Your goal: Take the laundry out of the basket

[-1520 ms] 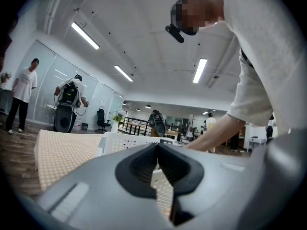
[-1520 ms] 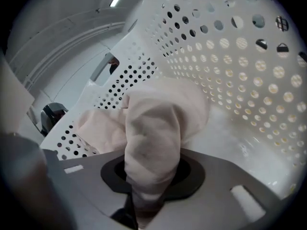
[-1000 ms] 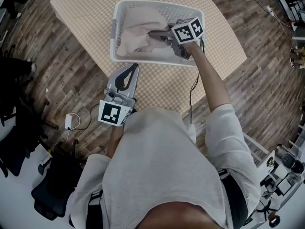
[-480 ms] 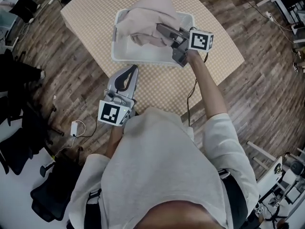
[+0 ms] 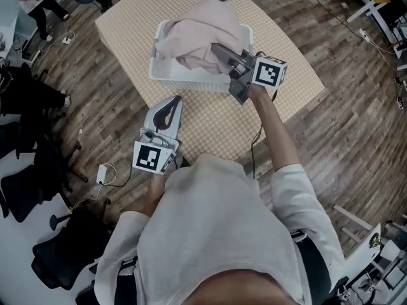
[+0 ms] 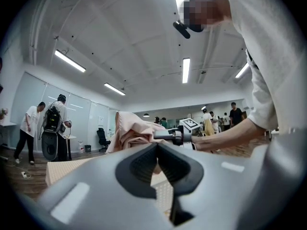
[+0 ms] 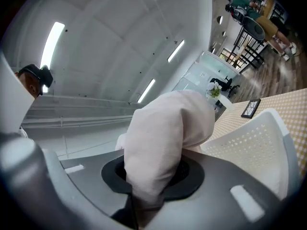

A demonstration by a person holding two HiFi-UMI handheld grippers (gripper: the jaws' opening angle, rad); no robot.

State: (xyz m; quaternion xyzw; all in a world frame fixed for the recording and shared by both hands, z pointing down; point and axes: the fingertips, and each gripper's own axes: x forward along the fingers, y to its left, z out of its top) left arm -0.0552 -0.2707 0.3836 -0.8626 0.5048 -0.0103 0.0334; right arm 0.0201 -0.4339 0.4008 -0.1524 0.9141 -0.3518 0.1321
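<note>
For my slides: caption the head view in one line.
Right gripper clamps a pale pink garment bunched above the white basket on the checked table; left gripper shut, empty.

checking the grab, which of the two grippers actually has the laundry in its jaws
The right gripper: its jaws clamp the pale pink garment above the white laundry basket. The left gripper is shut and empty.

R gripper [image 5: 218, 49] jaws' tips under laundry [image 5: 197, 33]; basket [image 5: 191, 80] inside mostly behind it.

Dark wood-plank floor [image 5: 356, 126], black chairs [image 5: 22, 192] at left, strip lights [image 6: 186, 70] overhead.
</note>
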